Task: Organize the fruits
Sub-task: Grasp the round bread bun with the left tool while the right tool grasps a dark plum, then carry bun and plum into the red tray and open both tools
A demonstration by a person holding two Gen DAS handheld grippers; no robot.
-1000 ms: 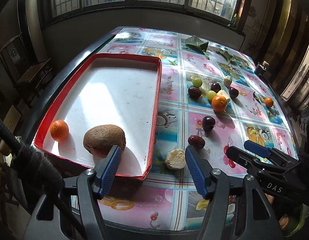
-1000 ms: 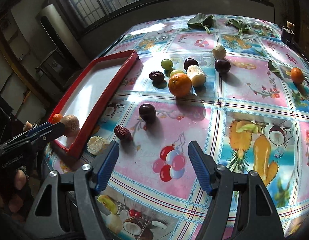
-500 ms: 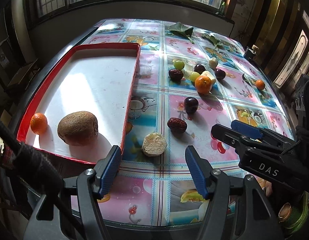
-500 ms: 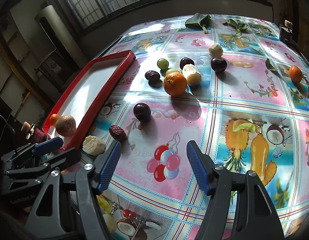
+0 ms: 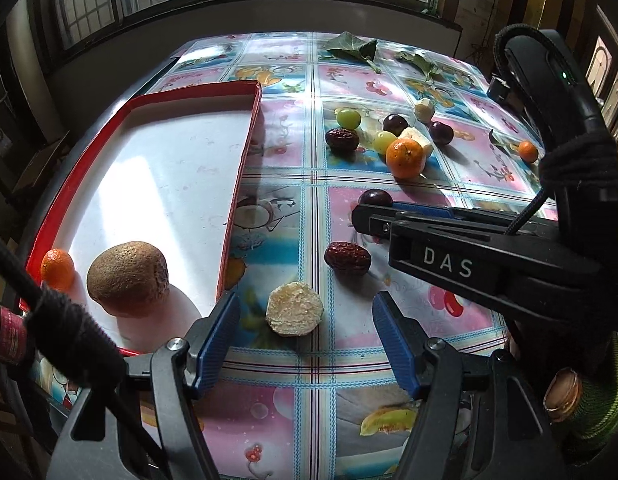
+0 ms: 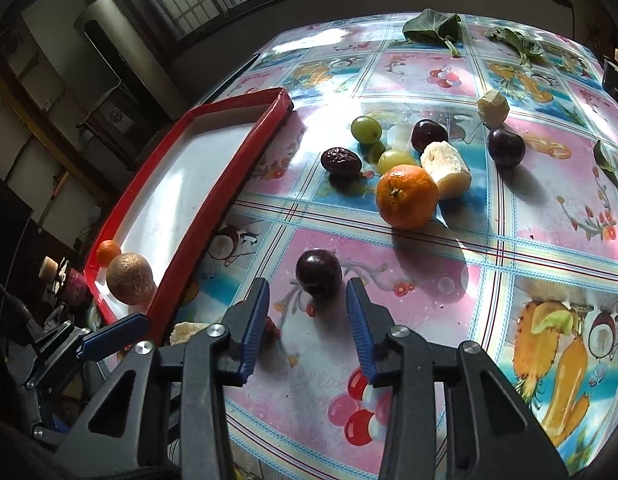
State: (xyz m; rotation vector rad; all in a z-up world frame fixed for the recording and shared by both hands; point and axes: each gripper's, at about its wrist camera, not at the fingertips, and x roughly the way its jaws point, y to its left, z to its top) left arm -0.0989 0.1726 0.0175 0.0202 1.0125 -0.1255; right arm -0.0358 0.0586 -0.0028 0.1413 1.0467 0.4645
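My left gripper (image 5: 305, 338) is open, and a pale round fruit chunk (image 5: 295, 314) lies on the table between its blue fingertips, untouched. A red date (image 5: 347, 258) lies just beyond it. My right gripper (image 6: 307, 300) reaches in from the right, its jaws closing around a dark plum (image 6: 318, 272) that sits between the fingertips; the pads do not visibly press on it. The red-rimmed white tray (image 5: 245, 152) at the left holds a brown kiwi (image 5: 127, 278) and a small orange (image 5: 57, 270).
Farther back lie a large orange (image 6: 407, 196), green grapes (image 6: 366, 129), a second date (image 6: 341, 162), two more plums (image 6: 506, 146), pale chunks (image 6: 445, 170) and leaves (image 6: 431, 26). A small orange (image 5: 527, 151) sits at the far right.
My left gripper shifted right, from the tray corner and kiwi to over the pale chunk. My right gripper moved left up to the dark plum and its jaws narrowed markedly.
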